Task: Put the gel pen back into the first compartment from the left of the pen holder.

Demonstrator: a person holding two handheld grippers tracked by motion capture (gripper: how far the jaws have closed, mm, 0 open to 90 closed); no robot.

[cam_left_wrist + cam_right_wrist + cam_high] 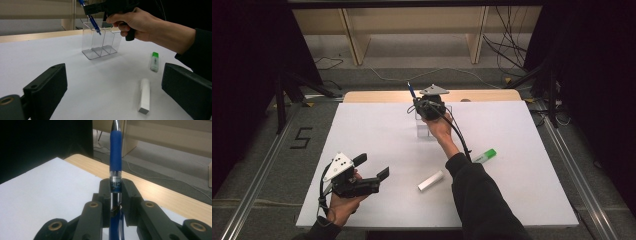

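Pen (116,157), blue, is pinched in the right gripper (426,104) above the clear three-cell holder (101,41) at 12 o'clock on the white table (377,130); lower end sits at the rim of the middle cell, shaft tilted. To do this well, I judge: bring the pen nearer upright, centre its low end over one cell clear of the dividers, lower until it is well inside, then part the jaws. Right jaws: nearly together, pads pressing the barrel both sides. Left gripper (362,176) at 7 o'clock: jaws spread wide, holding nothing. White cylinder (431,180) and green-capped marker (483,156) lie at 5 o'clock.
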